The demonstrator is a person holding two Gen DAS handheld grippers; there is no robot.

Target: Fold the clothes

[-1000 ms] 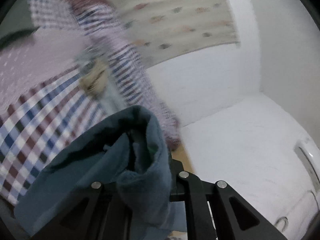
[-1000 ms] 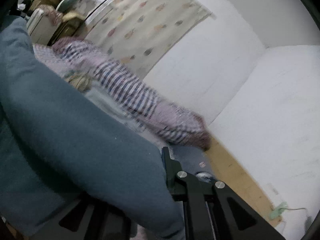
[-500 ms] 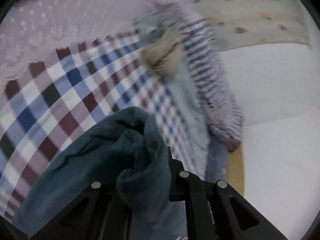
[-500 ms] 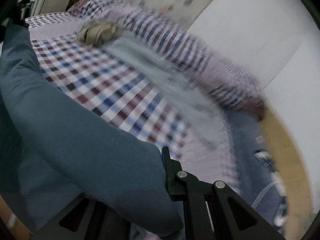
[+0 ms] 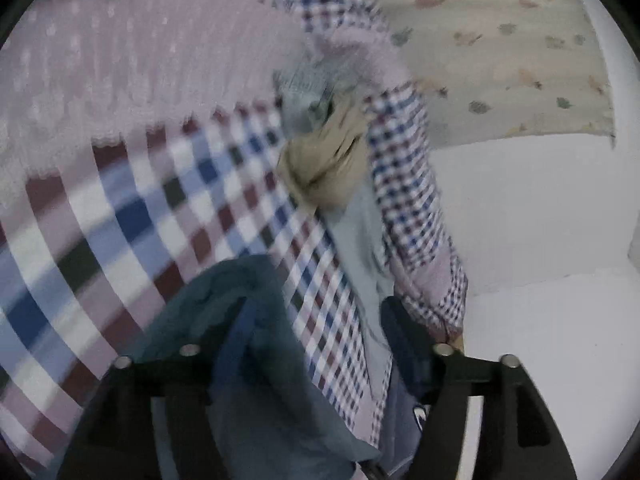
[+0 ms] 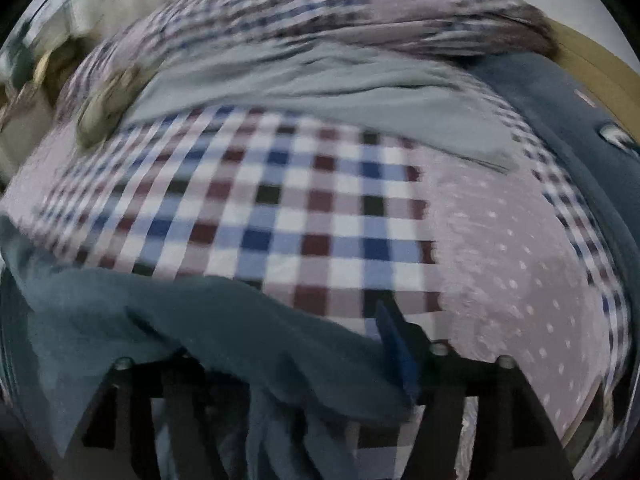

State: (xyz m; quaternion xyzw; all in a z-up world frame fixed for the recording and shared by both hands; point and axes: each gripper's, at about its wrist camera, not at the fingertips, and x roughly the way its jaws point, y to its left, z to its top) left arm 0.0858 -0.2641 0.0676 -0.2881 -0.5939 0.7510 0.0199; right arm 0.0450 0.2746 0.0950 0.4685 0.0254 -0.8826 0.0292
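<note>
With both the left claw (image 5: 280, 344) and right claw (image 6: 276, 356) spread wide and the teal garment (image 6: 224, 320) merely draped between their fingers at lower frame, it may slide onto the checked bedspread (image 6: 304, 208) crooked, while the tan bundle (image 5: 324, 168) and grey cloth (image 6: 320, 92) crowd the upper frame

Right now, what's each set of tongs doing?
Left tongs: open, teal garment draped between them.
Right tongs: open, same teal garment lying across them.
</note>
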